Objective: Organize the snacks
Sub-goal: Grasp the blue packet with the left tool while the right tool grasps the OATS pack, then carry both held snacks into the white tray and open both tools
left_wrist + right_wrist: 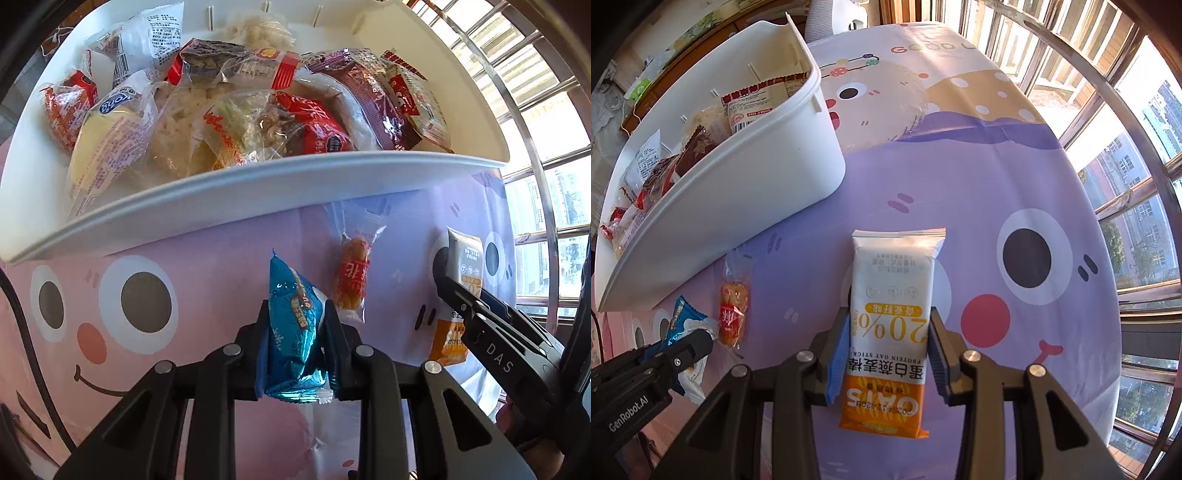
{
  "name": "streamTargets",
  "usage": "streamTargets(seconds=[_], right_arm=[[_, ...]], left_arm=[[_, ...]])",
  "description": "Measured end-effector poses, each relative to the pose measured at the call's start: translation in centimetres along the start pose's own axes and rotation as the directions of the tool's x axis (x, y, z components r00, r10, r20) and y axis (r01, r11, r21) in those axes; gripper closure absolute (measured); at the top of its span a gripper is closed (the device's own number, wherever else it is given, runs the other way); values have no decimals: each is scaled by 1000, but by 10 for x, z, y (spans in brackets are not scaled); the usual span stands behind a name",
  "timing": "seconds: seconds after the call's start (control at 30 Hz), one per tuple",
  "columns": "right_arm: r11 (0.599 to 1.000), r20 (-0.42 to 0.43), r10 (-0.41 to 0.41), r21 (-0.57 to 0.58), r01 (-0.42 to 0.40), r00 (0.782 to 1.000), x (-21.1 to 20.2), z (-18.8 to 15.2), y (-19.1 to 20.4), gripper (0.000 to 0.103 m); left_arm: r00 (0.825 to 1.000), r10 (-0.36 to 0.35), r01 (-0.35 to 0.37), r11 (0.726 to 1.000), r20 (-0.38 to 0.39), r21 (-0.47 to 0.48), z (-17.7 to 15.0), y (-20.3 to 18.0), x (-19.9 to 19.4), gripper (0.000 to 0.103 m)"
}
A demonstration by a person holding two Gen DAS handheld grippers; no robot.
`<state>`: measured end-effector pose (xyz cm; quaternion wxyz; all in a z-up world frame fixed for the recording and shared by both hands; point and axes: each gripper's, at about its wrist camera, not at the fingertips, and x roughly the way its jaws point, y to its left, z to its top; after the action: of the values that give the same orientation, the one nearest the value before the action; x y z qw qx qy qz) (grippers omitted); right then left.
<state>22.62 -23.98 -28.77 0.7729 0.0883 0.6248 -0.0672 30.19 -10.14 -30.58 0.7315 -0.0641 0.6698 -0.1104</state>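
Snacks (229, 110) in bin (258, 184); lower packets hidden under others

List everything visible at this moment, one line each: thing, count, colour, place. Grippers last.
bin: one, white, on the table at the far left, open top.
snack packs in the bin: many, exact count unclear; red, maroon, clear and white wrappers, piled inside.
blue snack pack: one, shiny blue foil, between the left gripper's fingers.
oat stick pack: one, white and orange, between the right gripper's fingers.
orange snack pack: one, clear wrapper with red label, lying on the tablecloth below the bin, between the two grippers.
tablecloth: one, purple and pink cartoon print, covering the table.
window grille: metal bars, along the right.
left gripper: black, shut on the blue pack.
right gripper: black, shut on the oat stick pack.
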Motion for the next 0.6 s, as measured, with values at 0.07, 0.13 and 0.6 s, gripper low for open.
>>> streamTargets(seconds=[0.07,0.13,0.6], right_arm=[[1000,3,13,-9,-13,1000,-2,-2,-2,64],[999,4,24,-24,-24,1000,-7,-4,0,64],[954,1,183,-241,-178,983,-56,-24,33,64]], left_arm=[[1000,8,-8,1000,8,7,-7,-5,-3,80],[1000,13,-14,1000,18,9,-14,-8,-9,80],[995,69,-74,995,79,63,-53,21,-99,81]])
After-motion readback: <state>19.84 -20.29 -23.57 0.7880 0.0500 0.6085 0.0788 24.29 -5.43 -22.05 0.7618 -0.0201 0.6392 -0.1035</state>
